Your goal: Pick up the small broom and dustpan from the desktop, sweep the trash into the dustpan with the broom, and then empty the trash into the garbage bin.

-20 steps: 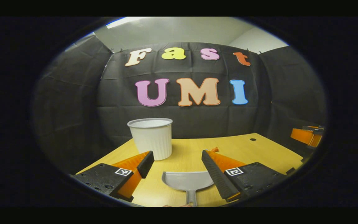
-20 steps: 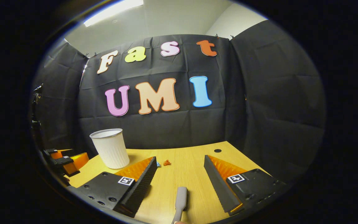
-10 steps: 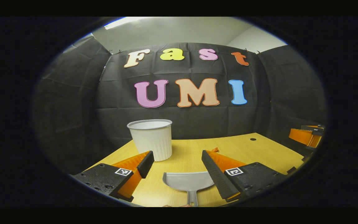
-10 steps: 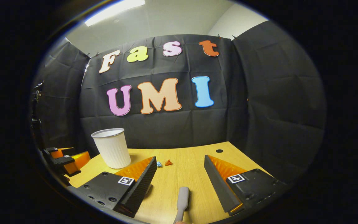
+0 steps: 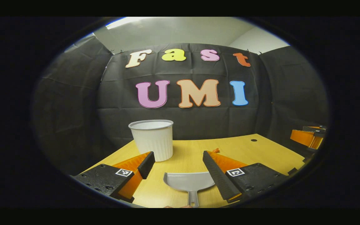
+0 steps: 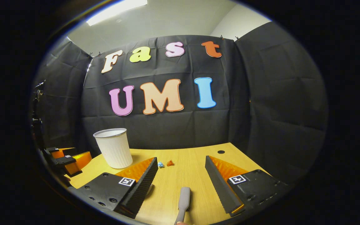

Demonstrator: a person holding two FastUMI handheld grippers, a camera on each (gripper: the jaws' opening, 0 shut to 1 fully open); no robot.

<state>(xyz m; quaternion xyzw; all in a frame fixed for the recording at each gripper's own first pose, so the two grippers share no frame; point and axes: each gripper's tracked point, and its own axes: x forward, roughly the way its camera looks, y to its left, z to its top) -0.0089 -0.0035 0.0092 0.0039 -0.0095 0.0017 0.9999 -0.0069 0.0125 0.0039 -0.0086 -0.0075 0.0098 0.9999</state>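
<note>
In the left gripper view a grey dustpan (image 5: 188, 182) lies flat on the wooden desk (image 5: 261, 153), handle toward me, just under my open left gripper (image 5: 178, 164). Nothing sits between its fingers. A small orange scrap (image 5: 215, 150) peeks past the right finger. In the right gripper view the broom's grey handle (image 6: 183, 200) lies on the desk (image 6: 195, 165) below my open right gripper (image 6: 181, 162), not touched by either finger. A blue scrap (image 6: 160, 164) and an orange scrap (image 6: 169, 162) lie beyond the left finger. The broom's bristles are hidden.
A white ribbed garbage bin (image 5: 153, 139) stands upright at the desk's back left, also seen as the bin (image 6: 113, 147) in the right gripper view. The right gripper (image 5: 308, 136) shows far right, the left gripper (image 6: 64, 157) far left. A cable hole (image 6: 221, 152) marks the desk's rear.
The right gripper view has drifted slightly, so the bin and scraps sit a little further right. The left gripper and dustpan hold almost still. Both grippers stay open.
</note>
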